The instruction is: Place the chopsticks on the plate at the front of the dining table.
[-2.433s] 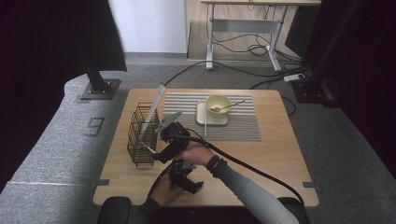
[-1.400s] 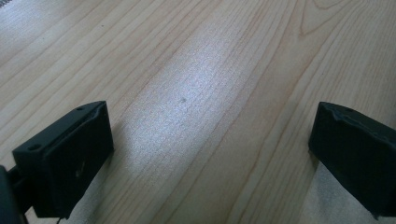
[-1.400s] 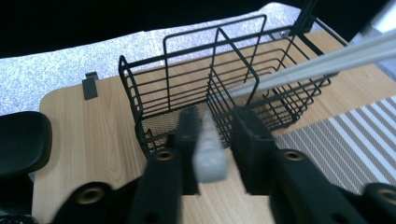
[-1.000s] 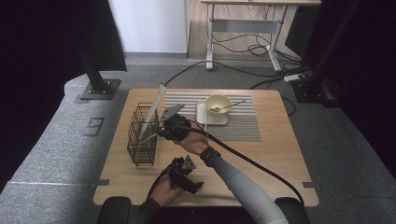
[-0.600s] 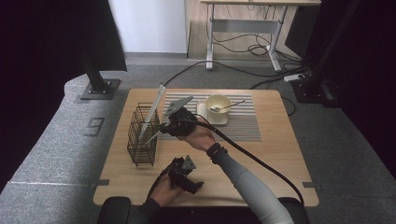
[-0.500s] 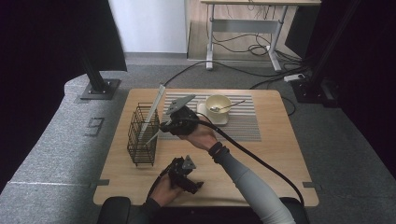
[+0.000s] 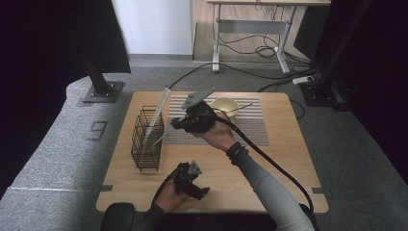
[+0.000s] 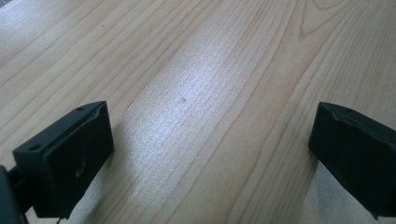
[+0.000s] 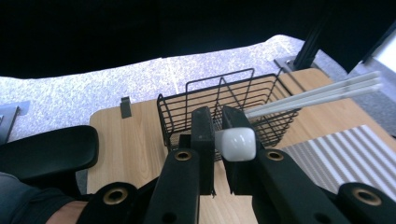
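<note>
My right gripper [image 7: 175,124] hovers above the table just right of a black wire basket [image 7: 146,140], pointing at it. Its jaws are shut on the rounded white handle of a utensil [image 9: 236,142]. The utensil's thin pale shaft [image 7: 161,138] slants down-left to the basket's near corner. In the right gripper view the basket [image 9: 219,98] lies straight ahead beyond the right gripper [image 9: 215,116], with two white sticks [image 9: 327,93] leaning out of it. My left gripper [image 7: 202,191] rests near the table's front edge. In its own view the left gripper [image 8: 210,154] stands open over bare wood.
A pale yellow bowl [image 7: 225,106] with a utensil [image 7: 240,107] lying across it sits on a striped mat [image 7: 269,122] behind my right hand. The white sticks [image 7: 161,108] rise from the basket's far side. A black cable [image 7: 269,159] trails along my right forearm.
My right gripper has risen and moved right, away from the basket, with the white utensil still in its jaws. The left gripper has stayed where it was.
</note>
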The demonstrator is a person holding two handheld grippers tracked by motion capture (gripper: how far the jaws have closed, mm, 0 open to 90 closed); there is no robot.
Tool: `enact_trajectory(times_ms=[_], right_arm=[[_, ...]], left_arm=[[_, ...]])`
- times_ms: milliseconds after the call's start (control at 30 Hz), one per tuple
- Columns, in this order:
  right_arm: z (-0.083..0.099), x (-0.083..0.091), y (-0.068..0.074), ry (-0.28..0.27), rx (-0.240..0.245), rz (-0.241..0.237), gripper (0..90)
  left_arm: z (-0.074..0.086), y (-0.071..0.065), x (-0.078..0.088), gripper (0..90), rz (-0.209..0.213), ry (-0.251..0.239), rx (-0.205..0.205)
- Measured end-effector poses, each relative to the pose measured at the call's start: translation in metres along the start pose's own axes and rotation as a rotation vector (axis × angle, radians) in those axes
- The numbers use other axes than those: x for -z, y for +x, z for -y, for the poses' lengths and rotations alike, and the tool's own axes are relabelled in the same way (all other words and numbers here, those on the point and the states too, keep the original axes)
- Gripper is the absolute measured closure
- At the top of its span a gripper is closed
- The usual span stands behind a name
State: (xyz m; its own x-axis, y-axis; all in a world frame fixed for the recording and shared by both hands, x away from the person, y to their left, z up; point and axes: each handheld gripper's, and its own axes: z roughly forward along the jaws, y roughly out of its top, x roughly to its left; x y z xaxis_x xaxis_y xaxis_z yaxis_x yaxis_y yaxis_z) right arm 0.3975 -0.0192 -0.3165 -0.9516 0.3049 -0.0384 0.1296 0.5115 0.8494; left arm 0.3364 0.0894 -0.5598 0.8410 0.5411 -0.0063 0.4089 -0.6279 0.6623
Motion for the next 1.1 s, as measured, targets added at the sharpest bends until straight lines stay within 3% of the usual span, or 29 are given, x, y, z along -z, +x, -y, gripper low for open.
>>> enact_trajectory(times_ms=[467,700,867,1100], right_arm=[[-0.003,0.046,-0.008,-0.012,0.006,0.093,82.9],[0.007,0.062,-0.013,-0.001,0.003,0.124,82.9],[0.018,0.071,-0.015,0.0,-0.003,0.126,82.9],[0.032,0.077,-0.015,0.005,-0.011,0.123,82.9]], left_arm=[[0.0,0.0,0.0,0.0,0.001,-0.002,0.002],[0.001,0.003,0.002,0.0,0.018,-0.014,0.031],[0.002,0.008,0.006,1.0,0.024,-0.033,0.063],[0.0,0.014,0.017,2.3,0.018,-0.091,0.074]])
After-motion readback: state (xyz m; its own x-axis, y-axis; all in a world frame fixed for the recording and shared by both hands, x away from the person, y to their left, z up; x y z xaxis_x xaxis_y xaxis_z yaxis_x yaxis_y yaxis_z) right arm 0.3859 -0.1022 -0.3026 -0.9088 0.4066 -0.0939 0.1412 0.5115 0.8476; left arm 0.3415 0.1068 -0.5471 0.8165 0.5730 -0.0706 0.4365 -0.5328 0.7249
